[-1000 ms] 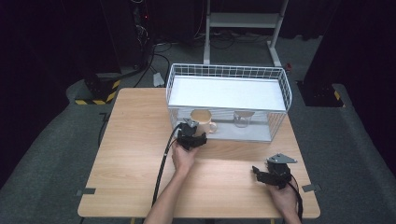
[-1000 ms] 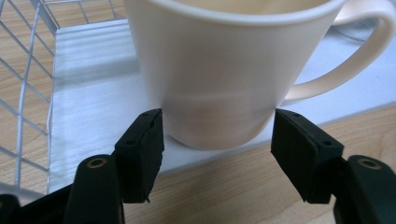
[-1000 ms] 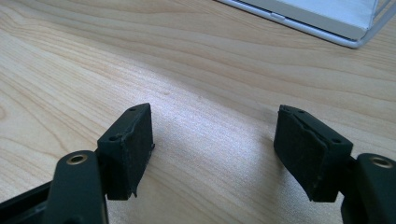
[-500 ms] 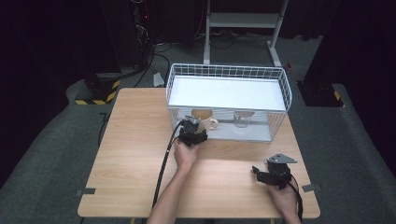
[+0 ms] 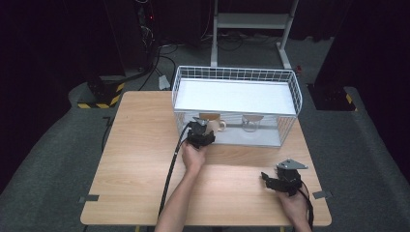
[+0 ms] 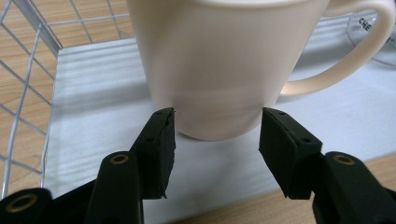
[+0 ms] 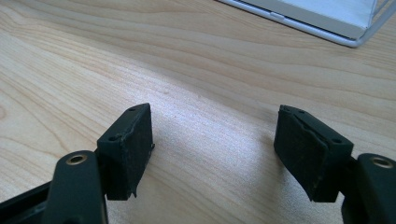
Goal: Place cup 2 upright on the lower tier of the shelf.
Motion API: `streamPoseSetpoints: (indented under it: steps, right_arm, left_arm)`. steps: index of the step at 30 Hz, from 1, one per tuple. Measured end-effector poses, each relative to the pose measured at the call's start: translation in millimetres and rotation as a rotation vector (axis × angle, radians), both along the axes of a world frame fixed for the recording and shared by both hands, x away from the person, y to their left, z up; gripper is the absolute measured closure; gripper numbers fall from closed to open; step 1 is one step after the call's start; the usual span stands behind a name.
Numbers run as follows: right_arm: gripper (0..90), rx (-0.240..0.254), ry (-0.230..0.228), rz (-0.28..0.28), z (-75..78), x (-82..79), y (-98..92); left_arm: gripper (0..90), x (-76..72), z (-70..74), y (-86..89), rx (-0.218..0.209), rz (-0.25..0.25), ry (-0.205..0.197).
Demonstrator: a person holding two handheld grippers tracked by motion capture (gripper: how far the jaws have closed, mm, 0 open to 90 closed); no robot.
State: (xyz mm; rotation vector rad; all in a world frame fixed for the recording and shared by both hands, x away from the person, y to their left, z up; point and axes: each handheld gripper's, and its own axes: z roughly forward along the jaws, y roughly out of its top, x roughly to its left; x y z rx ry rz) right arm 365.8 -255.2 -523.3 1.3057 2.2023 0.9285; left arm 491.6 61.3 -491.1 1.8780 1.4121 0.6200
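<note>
A cream mug (image 5: 215,124) (image 6: 215,70) with its handle to the right stands upright on the white floor of a wire basket (image 5: 237,72), at its near side. My left gripper (image 5: 205,127) (image 6: 217,114) reaches in level from the front. Its jaws have just been closing, and the pads (image 6: 161,140) now press on both sides of the mug's base. My right gripper (image 5: 265,177) (image 7: 215,114) lies low over the table (image 5: 140,145) at the near right, open, with bare wood between its fingers.
A clear glass cup (image 5: 251,123) (image 6: 373,32) stands just right of the mug in the basket. Wire bars (image 6: 28,84) rise at the basket's left end. The left gripper's cable (image 5: 170,169) trails back along the forearm. A white metal stand (image 5: 251,21) is behind the table.
The left gripper has edged slightly forward against the mug. The right gripper has kept still.
</note>
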Motion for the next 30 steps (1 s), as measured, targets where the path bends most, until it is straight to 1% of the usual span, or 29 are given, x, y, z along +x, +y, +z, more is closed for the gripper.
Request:
streamPoseSetpoints:
  steps: [1,2,3,5,6,7,8,9,10,11,16,17,19,23,24,27,29,30]
  right_arm:
    - [28.4,0.002,0.002,-0.002,0.0,-0.2,0.2]
    - [28.4,0.0,0.001,0.0,0.0,-0.1,0.0]
    - [28.4,0.0,0.001,0.0,0.0,-0.1,0.0]
    - [28.4,0.0,0.0,0.0,0.0,0.0,0.0]
    - [28.4,0.002,0.002,-0.003,0.0,-0.3,0.2]
    - [28.4,0.002,0.002,-0.003,0.0,-0.3,0.2]
    - [28.4,0.002,0.002,-0.003,0.0,-0.3,0.2]
    - [28.4,0.002,0.002,-0.003,0.0,-0.3,0.2]
    - [28.4,0.002,0.002,-0.003,0.0,-0.3,0.2]
    - [28.4,0.001,0.001,-0.003,0.0,-0.3,0.2]
    - [28.4,0.0,0.001,-0.003,0.0,-0.3,0.2]
    - [28.4,0.001,0.002,-0.003,0.0,-0.3,0.2]
    - [28.4,0.0,0.001,-0.003,0.0,-0.3,0.2]
    - [28.5,-0.001,0.0,-0.002,0.0,-0.3,0.1]
    - [28.5,0.0,-0.001,-0.002,0.0,-0.3,0.2]
    - [28.5,0.0,-0.001,-0.002,0.0,-0.3,0.1]
    - [28.5,0.0,-0.001,-0.002,0.0,-0.3,0.1]
    - [28.5,0.0,-0.001,-0.002,0.0,-0.3,0.2]
  left_arm:
    - [47.0,1.4,0.5,0.7,0.021,0.001,-0.005]
    - [47.5,2.6,0.4,0.4,0.027,0.002,-0.004]
    - [47.5,3.8,0.3,-0.2,0.027,0.007,-0.007]
    - [48.6,5.6,-0.4,-0.2,0.001,0.005,-0.007]
    - [49.1,7.0,-0.5,-0.4,0.005,0.021,0.001]
    - [49.1,7.0,-0.5,-0.4,0.005,0.021,0.001]
    - [49.1,7.3,-0.2,-1.0,0.018,0.025,0.001]
    - [49.2,8.6,-0.5,-2.4,0.0,0.029,0.003]
    - [49.6,9.0,-0.5,-2.8,-0.002,0.026,0.004]
    - [49.8,10.3,0.4,-1.2,0.029,0.014,-0.006]
    - [51.0,13.7,0.0,-2.4,0.043,0.008,-0.01]
    - [51.4,14.2,-0.7,-3.2,0.048,0.012,-0.016]
    - [51.8,16.1,-1.4,-4.3,0.052,0.019,-0.012]
    - [51.7,18.3,-1.1,-5.0,0.041,0.011,-0.013]
    - [51.3,18.0,-1.0,-5.0,0.04,0.016,-0.01]
    - [46.1,17.1,-0.5,-3.9,0.035,0.014,-0.003]
    - [42.2,15.6,1.4,-2.2,0.03,-0.006,-0.004]
    - [41.6,14.0,2.5,-2.4,0.03,0.009,-0.007]
